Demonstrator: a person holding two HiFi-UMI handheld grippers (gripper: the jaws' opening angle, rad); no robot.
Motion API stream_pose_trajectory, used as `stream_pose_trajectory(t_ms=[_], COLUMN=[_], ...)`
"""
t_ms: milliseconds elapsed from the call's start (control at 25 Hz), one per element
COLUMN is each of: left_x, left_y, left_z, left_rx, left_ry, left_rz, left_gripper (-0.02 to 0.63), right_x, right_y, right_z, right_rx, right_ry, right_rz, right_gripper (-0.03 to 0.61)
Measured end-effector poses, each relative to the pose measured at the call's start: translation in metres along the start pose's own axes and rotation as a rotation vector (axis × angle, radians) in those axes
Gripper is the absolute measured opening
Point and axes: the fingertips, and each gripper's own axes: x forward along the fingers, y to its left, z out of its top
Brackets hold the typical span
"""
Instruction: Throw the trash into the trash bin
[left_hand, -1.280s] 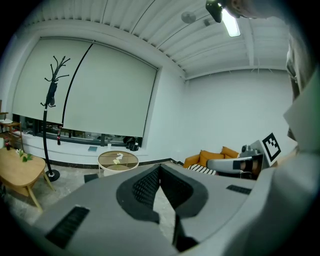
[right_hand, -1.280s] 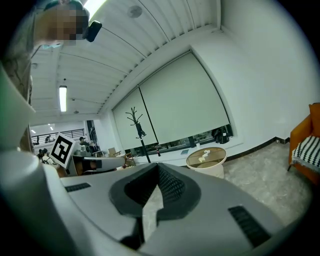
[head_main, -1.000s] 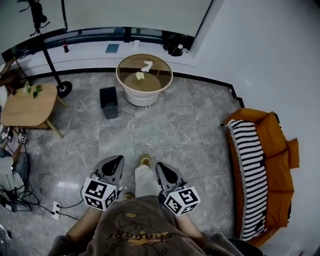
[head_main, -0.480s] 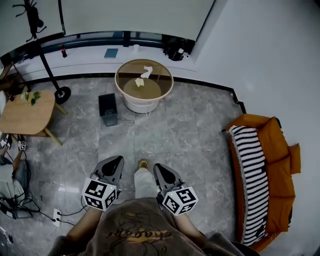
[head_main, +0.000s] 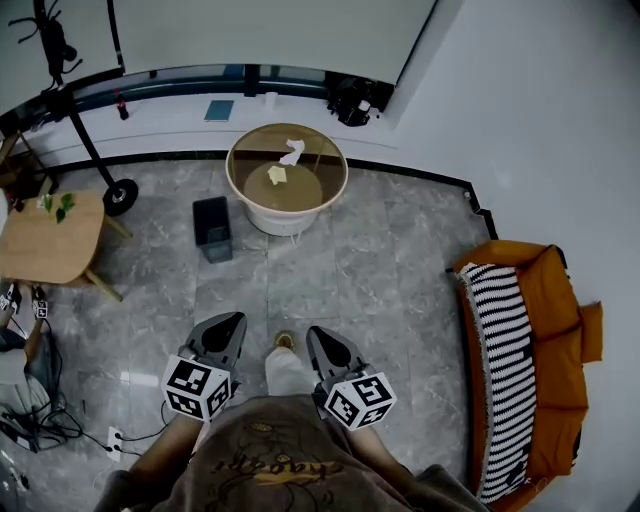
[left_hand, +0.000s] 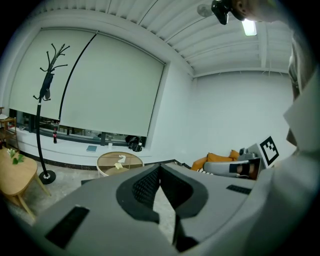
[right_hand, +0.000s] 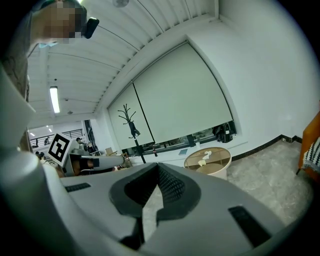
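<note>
1. Your left gripper (head_main: 228, 322) is low in the head view, close to your body. In the left gripper view its jaws meet at the tips with nothing between them.
2. Your right gripper (head_main: 322, 335) is just beside it on the other side of your leg. In the right gripper view its jaws are also together and empty.
3. The trash is well apart from both grippers, on the round table (head_main: 335, 170) ahead of you. A white crumpled paper (head_main: 292, 152) lies toward the far side of the top, and a yellowish scrap (head_main: 277, 174) lies near it, closer to you.
4. The trash bin (head_main: 213, 228), dark and square, stands upright on the grey floor (head_main: 330, 270), just left of the round table.
5. A wooden side table (head_main: 55, 240) stands further left.
6. An orange sofa (head_main: 560, 340) with a striped blanket (head_main: 500, 360) is on your right.
</note>
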Motion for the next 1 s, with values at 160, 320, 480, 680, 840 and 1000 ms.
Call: stream_pose_trajectory(t_ms=[160,320,480,680,840,1000], left_x=[0.028,0.058,0.09,0.129,0.148,0.16], left_y=[0.011,0.025,0.037,0.045,0.05,0.059], left_z=[0.018,0.035,0.05,0.066,0.073,0.081], left_rx=[-0.008,-0.004,-0.022,-0.027,-0.028,-0.039], left_ry=[0.0,0.0,0.001,-0.01,-0.019,-0.035], left_rz=[0.007,0.022,0.037,0.05,0.07,0.105], left_gripper=[0.018,0.018,0.018,0.018,0.018,0.018], right_x=[0.022,0.052,0.076,0.101,0.115,0.125], right_y=[-0.022,-0.045,-0.069,-0.102,-0.12,-0.13], right_z=[0.019,0.038,0.06,0.078,0.083,0.091], right_rx=[0.006,0.008,0.003,-0.002,-0.004,-0.015], right_ry=[0.003,0.0,-0.006,-0.002,0.008,0.011], right_rz=[0.001,0.019,0.032,0.045,0.063,0.092], right_gripper=[0.018,0.018,0.018,0.018,0.018,0.018])
